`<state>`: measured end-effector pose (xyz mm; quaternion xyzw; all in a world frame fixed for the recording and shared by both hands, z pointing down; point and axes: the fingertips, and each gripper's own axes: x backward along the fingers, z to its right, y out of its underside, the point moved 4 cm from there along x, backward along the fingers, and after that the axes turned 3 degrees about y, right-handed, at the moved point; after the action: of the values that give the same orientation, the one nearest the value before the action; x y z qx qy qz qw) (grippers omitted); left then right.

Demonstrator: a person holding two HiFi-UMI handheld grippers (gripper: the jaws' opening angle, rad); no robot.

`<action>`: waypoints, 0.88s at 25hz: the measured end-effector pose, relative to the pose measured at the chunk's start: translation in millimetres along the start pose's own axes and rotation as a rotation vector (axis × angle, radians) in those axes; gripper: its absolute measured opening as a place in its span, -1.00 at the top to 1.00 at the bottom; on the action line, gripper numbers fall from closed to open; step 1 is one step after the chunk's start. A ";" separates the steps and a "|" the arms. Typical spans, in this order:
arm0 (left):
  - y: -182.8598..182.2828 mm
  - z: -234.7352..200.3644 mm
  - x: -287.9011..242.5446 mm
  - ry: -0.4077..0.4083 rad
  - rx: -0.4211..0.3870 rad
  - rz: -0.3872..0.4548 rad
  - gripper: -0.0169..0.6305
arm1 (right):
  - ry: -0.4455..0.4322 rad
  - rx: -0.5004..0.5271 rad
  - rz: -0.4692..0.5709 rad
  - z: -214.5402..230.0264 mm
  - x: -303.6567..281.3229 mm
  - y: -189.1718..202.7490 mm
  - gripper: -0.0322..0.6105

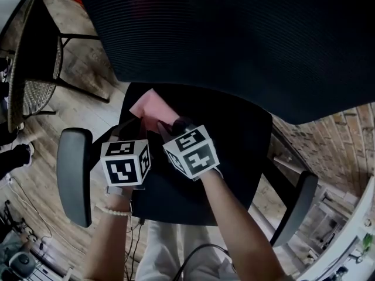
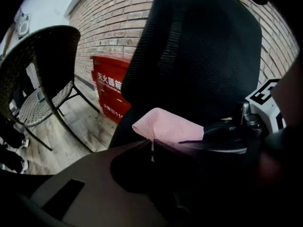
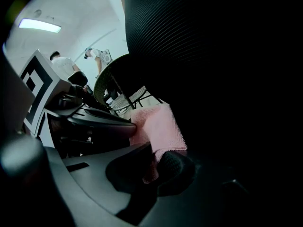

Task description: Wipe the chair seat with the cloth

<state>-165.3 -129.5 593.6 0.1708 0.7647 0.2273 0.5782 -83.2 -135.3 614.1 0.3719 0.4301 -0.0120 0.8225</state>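
Note:
A pink cloth lies bunched over the back left part of the black chair seat. Both grippers reach onto it side by side. My left gripper is shut on a fold of the cloth, which stands up from its closed jaws. My right gripper is shut on the cloth too, with a strip of it caught between its jaws. Each gripper shows in the other's view, close alongside. The seat under the cloth is too dark to make out.
The chair's tall mesh backrest rises just beyond the cloth. Armrests flank the seat. A wicker chair stands left on the wooden floor, and a red box sits against the brick wall. A person stands far off.

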 end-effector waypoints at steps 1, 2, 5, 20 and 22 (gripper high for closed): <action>-1.1 5.4 -3.0 0.009 -0.012 -0.005 0.86 | 0.008 -0.007 0.001 5.1 3.2 1.6 0.74; -2.1 11.2 -6.0 0.019 -0.024 -0.009 0.86 | 0.018 -0.015 0.001 10.5 6.8 3.5 0.74; -2.9 30.4 -14.5 0.051 -0.065 -0.026 0.86 | 0.046 -0.037 0.001 25.6 18.9 11.1 0.74; 1.0 141.3 -58.1 0.219 -0.241 -0.092 0.86 | 0.260 -0.225 0.041 98.9 96.2 63.7 0.74; 1.7 155.7 -62.5 0.239 -0.264 -0.096 0.86 | 0.296 -0.263 0.058 106.7 107.1 69.9 0.74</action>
<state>1.6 -137.4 609.4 0.0284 0.7987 0.3166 0.5109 82.5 -118.9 617.1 0.2710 0.5332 0.1227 0.7920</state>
